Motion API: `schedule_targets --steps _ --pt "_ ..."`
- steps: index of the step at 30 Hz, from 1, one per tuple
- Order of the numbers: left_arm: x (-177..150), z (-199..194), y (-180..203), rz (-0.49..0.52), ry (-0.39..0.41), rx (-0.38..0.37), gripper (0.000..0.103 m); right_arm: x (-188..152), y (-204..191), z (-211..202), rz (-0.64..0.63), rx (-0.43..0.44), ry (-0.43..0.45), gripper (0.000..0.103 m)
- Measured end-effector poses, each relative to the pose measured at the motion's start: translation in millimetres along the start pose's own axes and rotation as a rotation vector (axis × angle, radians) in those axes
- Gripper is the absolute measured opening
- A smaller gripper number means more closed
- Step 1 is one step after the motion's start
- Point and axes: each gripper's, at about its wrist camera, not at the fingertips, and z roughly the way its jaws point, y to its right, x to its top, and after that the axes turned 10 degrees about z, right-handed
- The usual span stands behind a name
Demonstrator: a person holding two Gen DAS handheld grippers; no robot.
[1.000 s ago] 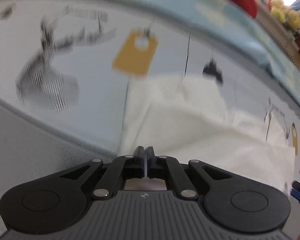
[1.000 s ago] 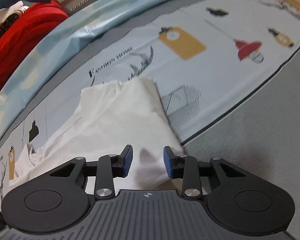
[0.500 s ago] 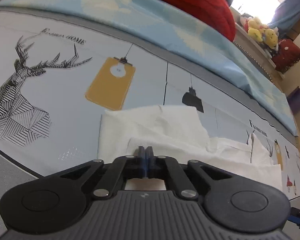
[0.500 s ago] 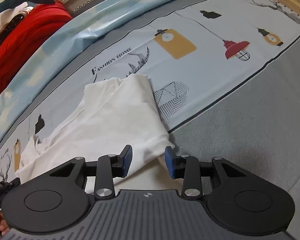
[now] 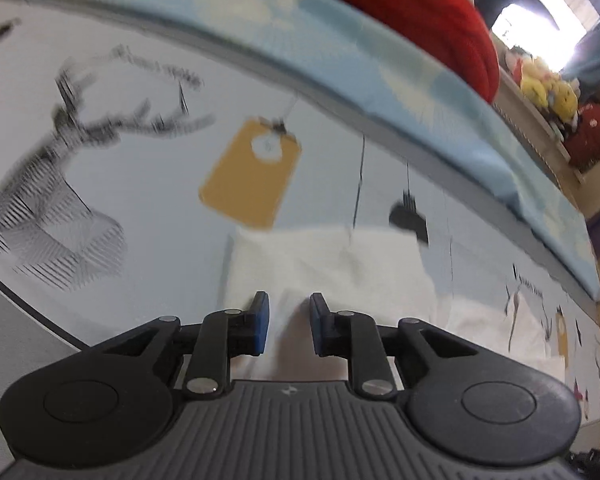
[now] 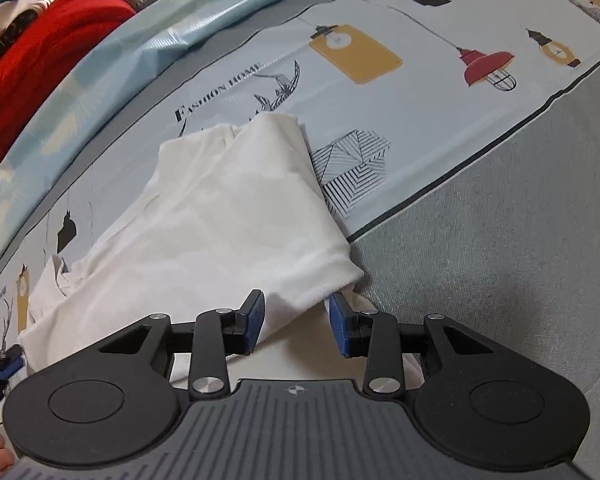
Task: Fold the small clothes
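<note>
A small white garment (image 6: 220, 216) lies partly folded on a printed bedsheet (image 6: 420, 92). In the left wrist view the same garment (image 5: 332, 264) lies just ahead of my left gripper (image 5: 288, 322), which is open with cloth between and under its blue pads. My right gripper (image 6: 296, 322) is open over the garment's near folded edge, with a corner of cloth between the pads. The left view is motion-blurred.
A red knitted bundle (image 5: 412, 20) and a light blue blanket (image 5: 340, 52) lie at the far side of the bed. A grey sheet area (image 6: 500, 248) lies to the right. Soft toys (image 5: 548, 88) sit on a shelf beyond.
My left gripper was shut on the garment's edge and has now opened, releasing it. My right gripper stayed open and drew back slightly over the near fold.
</note>
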Motion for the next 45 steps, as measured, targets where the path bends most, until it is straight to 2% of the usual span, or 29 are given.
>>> schedule_targets --steps 3,4,5,9,10,12,14,19,21,24,27,29,32,37,39,41,42,45 --pt "-4 10 0 0.034 -0.006 -0.011 0.022 0 -2 2 -0.009 -0.005 0.003 0.038" --pt "-4 11 0 0.05 -0.001 -0.011 0.016 0 -2 3 -0.009 -0.009 0.003 0.038" --pt "-4 8 0 0.058 0.01 -0.002 0.003 0 -2 5 -0.006 -0.011 0.001 0.038" --pt "5 -26 0 -0.015 0.094 0.065 0.003 0 -3 10 0.006 -0.024 0.001 0.038" --pt "7 -35 2 -0.032 0.101 0.104 0.003 0 -3 11 0.008 -0.029 0.003 0.038" --pt "8 -44 3 -0.073 0.082 0.186 0.006 0 -4 13 0.008 -0.047 0.009 0.037" --pt "7 -51 7 -0.099 0.068 0.224 0.006 2 -3 15 0.014 -0.068 0.014 0.037" --pt "2 -56 31 0.009 0.068 0.136 0.006 3 1 19 0.026 -0.082 0.018 0.039" --pt "-3 -50 23 -0.035 0.022 0.096 0.006 3 4 21 0.029 -0.085 0.025 0.039" --pt "-12 -38 6 -0.099 -0.051 0.08 0.006 3 9 22 0.049 -0.078 0.03 0.038" --pt "-25 -19 -8 -0.097 -0.155 0.047 0.006 3 13 19 0.075 -0.075 0.037 0.038" --pt "-27 -25 -14 -0.094 -0.158 0.053 0.006 4 16 14 0.115 -0.06 0.038 0.038" --pt "-21 -65 -9 -0.069 -0.09 0.072 0.009 6 19 -12 0.162 -0.059 0.055 0.037" --pt "-25 -157 23 0.086 0.033 0.083 0.009 -5 13 -87 0.026 0.017 0.143 0.038" --pt "-41 -193 31 0.16 0.086 0.077 0.009 -11 18 -120 -0.011 0.07 0.166 0.038" --pt "-61 -223 36 0.208 0.104 0.065 0.009 -23 28 -155 -0.071 0.121 0.194 0.038" --pt "-76 -237 34 0.217 0.104 0.047 0.013 -31 36 -171 -0.102 0.142 0.213 0.038" --pt "-116 -257 30 0.232 0.078 -0.004 0.013 -60 70 -204 -0.19 0.169 0.244 0.038"
